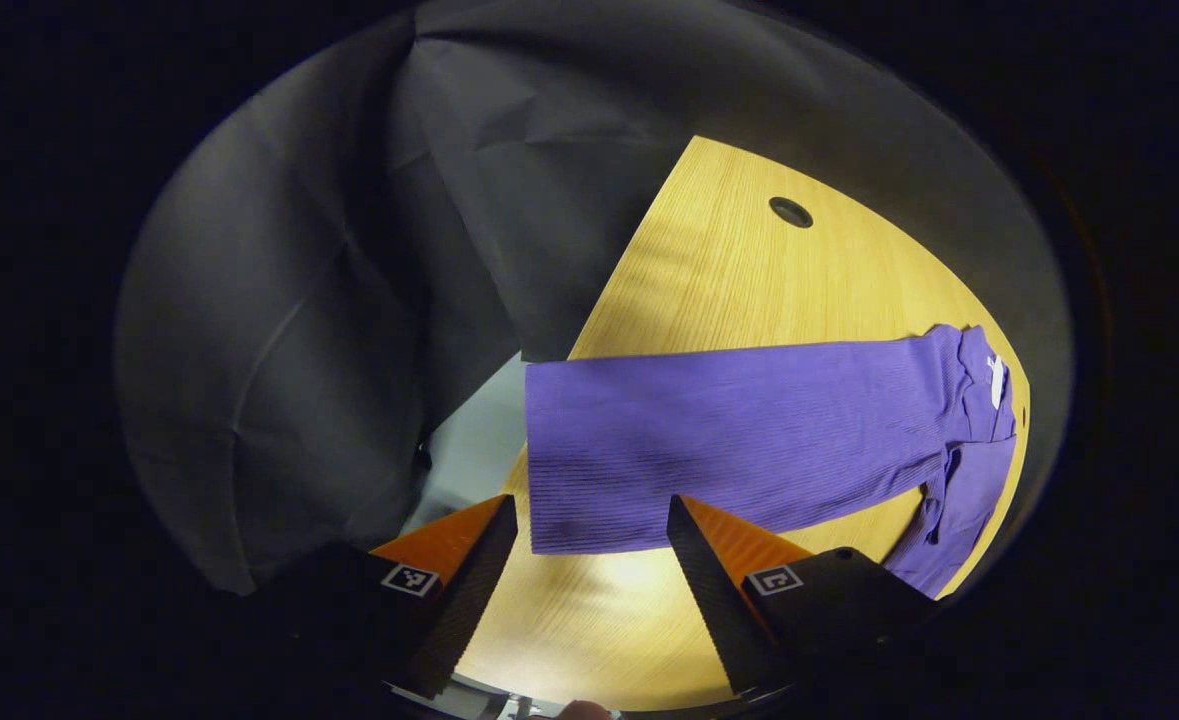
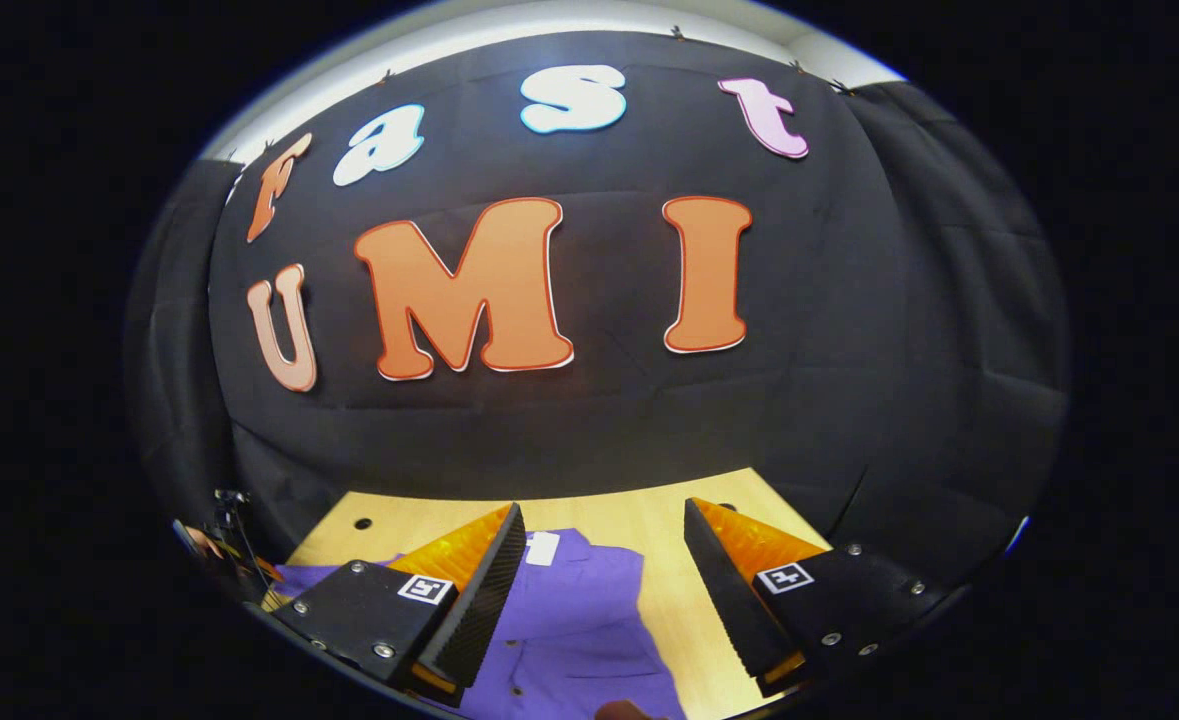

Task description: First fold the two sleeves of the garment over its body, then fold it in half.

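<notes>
Purple ribbed garment (image 1: 749, 430) is spread on the desk (image 1: 709, 270); judged soft, limp; sleeve cuff to be pinched. Left gripper (image 1: 589, 550) and right gripper (image 2: 604, 590) are held agape, empty.

No legible text, brand or number appears on any object. Each finger of the left gripper (image 1: 592, 545) and of the right gripper (image 2: 604, 550) carries a small square black-and-white marker, which holds a coded pattern, not characters. The purple garment (image 1: 749, 430) bears a white tag (image 2: 541, 548) just ahead of the right gripper's fingers; its printing is too small to read.
</notes>
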`<action>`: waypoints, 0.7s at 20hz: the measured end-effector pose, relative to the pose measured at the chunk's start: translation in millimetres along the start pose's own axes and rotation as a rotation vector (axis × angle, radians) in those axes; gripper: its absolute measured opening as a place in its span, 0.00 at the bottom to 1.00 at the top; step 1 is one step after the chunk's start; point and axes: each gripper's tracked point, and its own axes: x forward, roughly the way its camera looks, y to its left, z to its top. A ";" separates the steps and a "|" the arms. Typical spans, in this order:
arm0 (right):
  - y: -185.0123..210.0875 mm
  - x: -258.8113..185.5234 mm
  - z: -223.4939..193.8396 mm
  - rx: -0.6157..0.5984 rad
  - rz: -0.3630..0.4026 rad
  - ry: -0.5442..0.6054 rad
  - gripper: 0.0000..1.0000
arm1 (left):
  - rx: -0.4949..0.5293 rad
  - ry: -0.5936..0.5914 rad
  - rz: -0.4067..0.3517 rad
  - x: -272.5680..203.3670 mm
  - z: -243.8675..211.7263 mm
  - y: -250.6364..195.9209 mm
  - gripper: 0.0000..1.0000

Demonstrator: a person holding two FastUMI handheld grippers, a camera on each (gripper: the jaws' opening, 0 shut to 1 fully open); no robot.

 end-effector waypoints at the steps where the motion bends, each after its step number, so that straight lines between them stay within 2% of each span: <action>1: -0.3 -2.3 -1.3 -0.012 -0.003 0.003 0.94 | -0.006 0.012 -0.013 5.5 0.1 -0.6 0.96; 6: -4.1 -6.1 -12.5 0.004 -0.003 0.032 0.95 | 0.002 0.057 -0.010 20.7 1.9 -2.7 0.96; 13: -30.3 -16.7 -12.2 0.028 -0.041 0.035 0.95 | 0.014 0.086 0.010 37.2 5.2 -5.3 0.95; 14: -34.5 -18.6 -11.8 0.036 -0.048 0.034 0.95 | 0.007 0.090 0.008 37.8 5.0 -6.5 0.93</action>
